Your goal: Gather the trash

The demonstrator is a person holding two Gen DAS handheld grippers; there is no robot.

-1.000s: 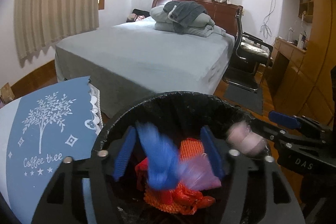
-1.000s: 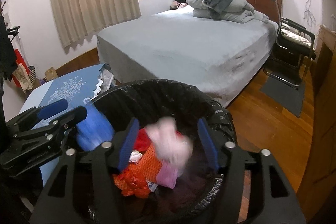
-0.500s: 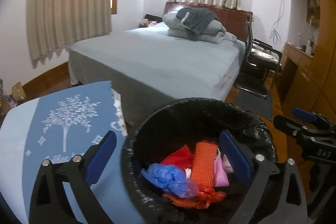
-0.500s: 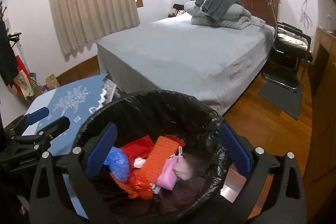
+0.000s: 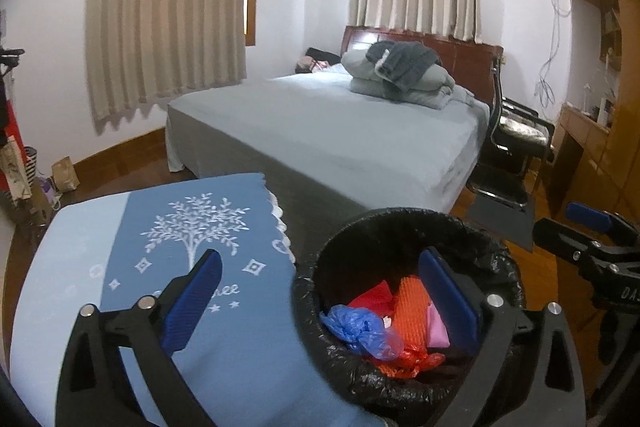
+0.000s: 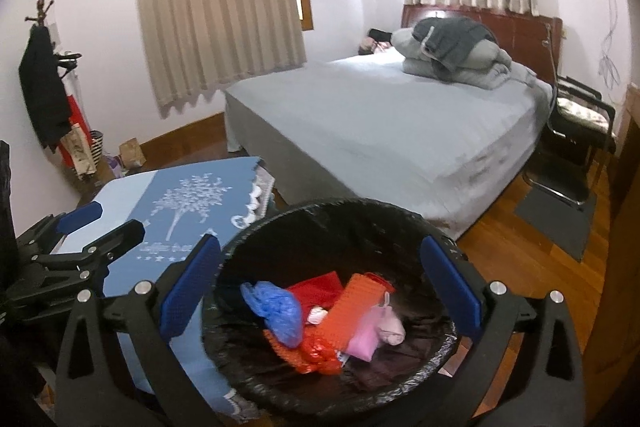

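Both of my tools are empty: the left hand-held gripper [image 5: 320, 301] has its jaws spread wide after just opening, nothing between them, and the right hand-held gripper [image 6: 320, 287] has done the same and holds nothing. The trash sits in the black-lined bin [image 6: 304, 219], just off the near right corner of the bench [image 5: 80, 235] with its blue tree-print cloth [image 5: 224, 195] — a blue plastic wad [image 6: 276, 311], an orange mesh piece [image 6: 356, 303], red wrapping [image 6: 320, 285] and a pink scrap [image 6: 366, 341] lie heaped in it. I judge the drop done, so the risks are in leaving. The liner's crumpled rim [image 5: 496, 259] lies close under my right-side finger in the left view; a careless pull could snag it and drag the bag or tip the bin. The two grippers hang near each other over the bin, so a hurried swing might knock them together. The blue wad rides high in the pile and could spill if the bin is bumped.
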